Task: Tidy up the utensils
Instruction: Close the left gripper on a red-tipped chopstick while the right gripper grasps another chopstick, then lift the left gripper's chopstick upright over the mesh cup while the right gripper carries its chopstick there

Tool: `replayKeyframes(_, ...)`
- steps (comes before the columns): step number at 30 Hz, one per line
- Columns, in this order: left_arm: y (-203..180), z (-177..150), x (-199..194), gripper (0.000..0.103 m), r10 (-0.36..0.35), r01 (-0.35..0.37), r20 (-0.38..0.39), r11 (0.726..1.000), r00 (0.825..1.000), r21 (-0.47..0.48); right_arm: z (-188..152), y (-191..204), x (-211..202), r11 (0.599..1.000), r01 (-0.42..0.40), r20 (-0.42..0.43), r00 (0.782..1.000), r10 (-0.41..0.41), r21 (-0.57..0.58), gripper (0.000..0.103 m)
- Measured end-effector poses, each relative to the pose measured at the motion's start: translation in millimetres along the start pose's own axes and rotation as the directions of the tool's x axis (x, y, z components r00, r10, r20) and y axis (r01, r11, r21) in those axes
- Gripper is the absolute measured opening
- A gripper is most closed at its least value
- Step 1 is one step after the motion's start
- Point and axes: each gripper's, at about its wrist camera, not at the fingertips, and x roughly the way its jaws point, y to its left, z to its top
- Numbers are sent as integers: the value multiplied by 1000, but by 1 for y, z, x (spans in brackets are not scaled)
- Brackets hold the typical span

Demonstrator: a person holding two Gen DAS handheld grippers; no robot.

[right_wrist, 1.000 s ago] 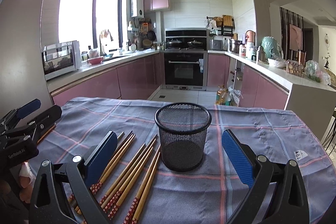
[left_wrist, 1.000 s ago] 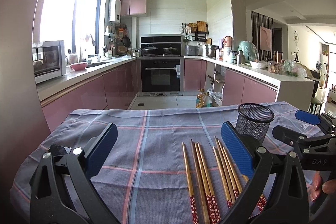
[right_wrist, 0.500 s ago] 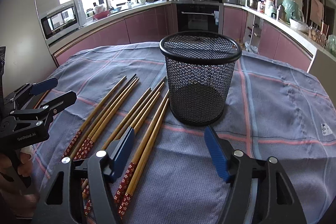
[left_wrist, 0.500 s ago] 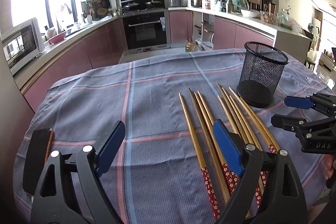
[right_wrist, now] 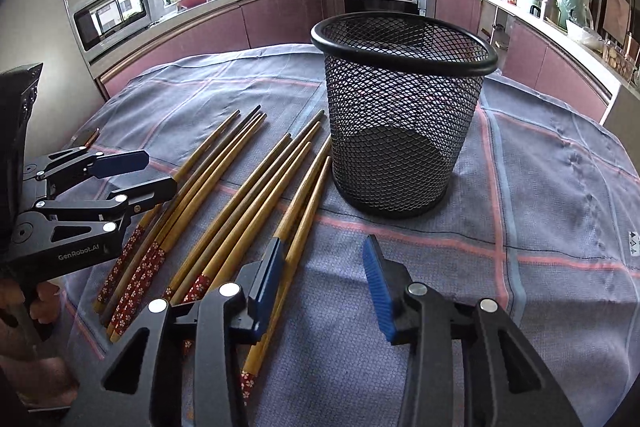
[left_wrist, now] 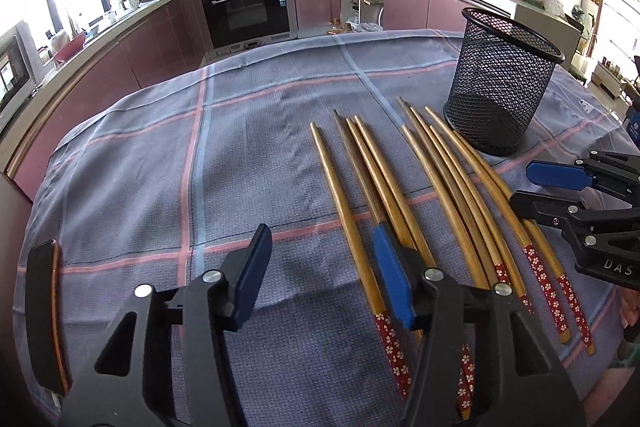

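Several wooden chopsticks [left_wrist: 344, 211] with red flowered ends lie fanned out on a blue plaid cloth [left_wrist: 160, 167]. A black mesh cup [left_wrist: 504, 83] stands upright and empty behind their tips. My left gripper [left_wrist: 322, 279] hangs over the cloth with its jaws closing. Its right finger is over the leftmost chopstick and nothing is gripped. In the right wrist view the chopsticks [right_wrist: 248, 191] lie left of the mesh cup [right_wrist: 404, 115]. My right gripper [right_wrist: 323, 283] is closing too, its left finger over the rightmost chopsticks, holding nothing. Each gripper shows in the other's view: the right gripper [left_wrist: 524, 187], the left gripper [right_wrist: 158, 173].
A dark flat object with a copper edge [left_wrist: 44, 311] lies at the cloth's left edge. Bare cloth [right_wrist: 540, 187] stretches right of the cup. Behind the table run pink kitchen cabinets and an oven [left_wrist: 244, 7]. A hand [right_wrist: 36, 303] holds the left gripper.
Both grippers have dropped and tilted down toward the chopsticks, so the table now fills the views. Both pairs of jaws have narrowed. The chopsticks and the cup have not moved.
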Motion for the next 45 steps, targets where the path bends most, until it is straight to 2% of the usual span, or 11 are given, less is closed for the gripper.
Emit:
replayKeyframes(1, 1, 1, 2, 43, -9, 9, -11, 1000, 1000, -2, 1, 2, 1, 1000, 8, -4, 1000, -8, -5, 31)
replayKeyframes(6, 1, 6, 7, 41, -35, 35, -27, 999, 999, -11, 7, 7, 7, 1000, 6, -13, 1000, -7, -27, 30)
replayKeyframes(8, 0, 9, 10, 33, -49, 49, -30, 999, 998, -18, 9, 7, 8, 1000, -7, -15, 1000, 6, -30, 25)
replayKeyframes(10, -2, 12, 11, 26, -61, 60, -30, 998, 998, -24, 10, 5, 9, 999, -29, -19, 999, 29, -18, 12)
replayKeyframes(11, -3, 12, 12, 20, -66, 65, -30, 998, 997, -27, 11, 5, 10, 999, -41, -21, 999, 41, -12, 9)
replayKeyframes(14, -5, 14, 12, 11, -88, 86, -29, 995, 996, -47, 11, 2, 9, 998, -59, -19, 998, 59, 1, 6)
replayKeyframes(22, 1, 13, -4, 8, -120, 120, 5, 987, 993, -102, 9, -7, -13, 994, -112, 41, 993, 111, 19, 6)
replayKeyframes(27, 6, 18, -33, 8, -194, 199, 54, 974, 979, -108, 14, -11, -41, 987, -160, 120, 980, 157, 17, 5)
replayKeyframes(31, 8, 27, -64, 8, -258, 268, 112, 959, 960, -90, 19, -21, -63, 979, -199, 188, 964, 190, 35, 5)
replayKeyframes(36, 8, 40, -104, 7, -325, 340, 188, 939, 927, -56, 26, -31, -85, 967, -249, 266, 937, 228, 48, 5)
replayKeyframes(45, 3, 74, -159, 7, -406, 432, 324, 902, 854, -8, 57, -46, -128, 960, -279, 405, 880, 248, 19, 5)
